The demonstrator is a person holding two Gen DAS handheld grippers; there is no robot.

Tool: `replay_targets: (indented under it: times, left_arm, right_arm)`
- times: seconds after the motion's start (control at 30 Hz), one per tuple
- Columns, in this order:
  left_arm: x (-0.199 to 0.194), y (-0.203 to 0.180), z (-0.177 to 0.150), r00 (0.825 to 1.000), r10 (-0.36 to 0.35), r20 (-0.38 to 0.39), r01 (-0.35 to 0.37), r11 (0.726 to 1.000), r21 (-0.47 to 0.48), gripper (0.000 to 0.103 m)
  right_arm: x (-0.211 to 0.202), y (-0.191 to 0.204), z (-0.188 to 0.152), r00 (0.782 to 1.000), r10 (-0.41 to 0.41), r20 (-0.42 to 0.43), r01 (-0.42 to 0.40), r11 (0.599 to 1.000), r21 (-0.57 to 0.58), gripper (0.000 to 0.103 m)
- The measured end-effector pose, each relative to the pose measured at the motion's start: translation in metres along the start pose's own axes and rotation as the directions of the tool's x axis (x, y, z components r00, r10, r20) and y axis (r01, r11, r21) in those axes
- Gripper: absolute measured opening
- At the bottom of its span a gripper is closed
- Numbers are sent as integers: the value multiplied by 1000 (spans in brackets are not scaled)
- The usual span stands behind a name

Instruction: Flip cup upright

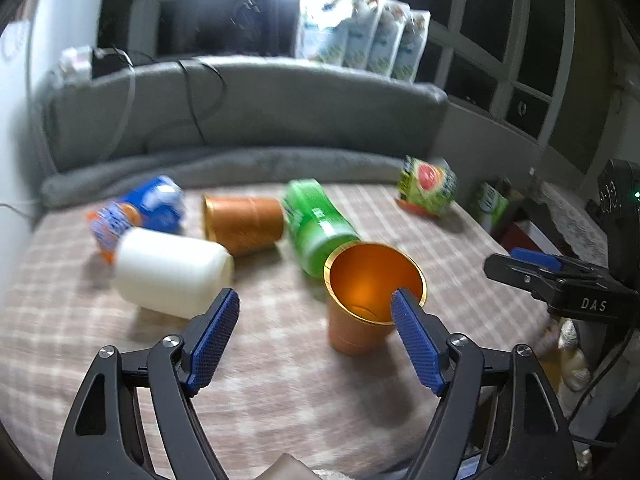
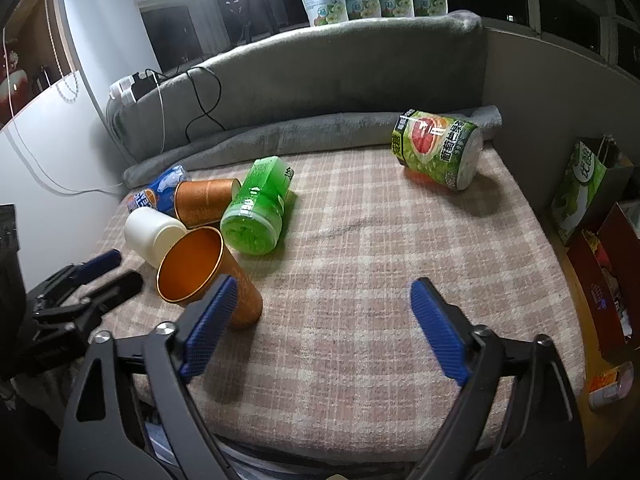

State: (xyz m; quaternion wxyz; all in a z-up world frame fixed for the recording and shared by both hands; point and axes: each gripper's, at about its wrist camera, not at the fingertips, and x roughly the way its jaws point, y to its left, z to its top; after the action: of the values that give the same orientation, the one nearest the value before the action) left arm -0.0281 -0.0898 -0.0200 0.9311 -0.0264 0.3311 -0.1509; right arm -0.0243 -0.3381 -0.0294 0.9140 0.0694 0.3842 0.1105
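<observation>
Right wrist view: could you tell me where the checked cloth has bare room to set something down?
Bare room lies between the green jar and the grapefruit can, forward to the right gripper. The left side is crowded: both orange cups and the white jar.

A pink-and-cream checked pattern is being shown by the blanket (image 2: 360, 240). Orange with a gold rim is being displayed by the upright cup (image 1: 360, 312) and the lying cup (image 1: 244, 222). Bright green is being shown by the jar (image 2: 256, 208), cream by the tub (image 1: 172, 272), blue by the tool pads (image 2: 438, 332).
</observation>
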Motion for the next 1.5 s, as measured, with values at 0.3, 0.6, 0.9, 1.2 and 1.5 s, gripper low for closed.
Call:
replay_targets:
  times: [0.3,0.6,0.9,1.2,1.5]
  left_arm:
    - [-29,18,8,984,133,121,-133,991,-9,86]
    - [-52,46,17,953,224,201,-207,973,-104,96]
    - [-62,53,19,942,247,228,-223,966,-129,96]
    - [-63,52,18,944,239,228,-217,969,-120,96]
    - [-61,50,19,948,229,219,-210,972,-108,96]
  right_arm:
    - [-10,1,1,994,-61,89,62,998,-4,102]
    - [-16,11,1,977,-139,162,148,988,-46,103]
    - [-23,29,2,951,-193,241,222,970,-99,103]
    - [-23,32,1,948,-194,253,225,969,-102,103]
    - [-24,32,1,946,-196,259,228,969,-100,103]
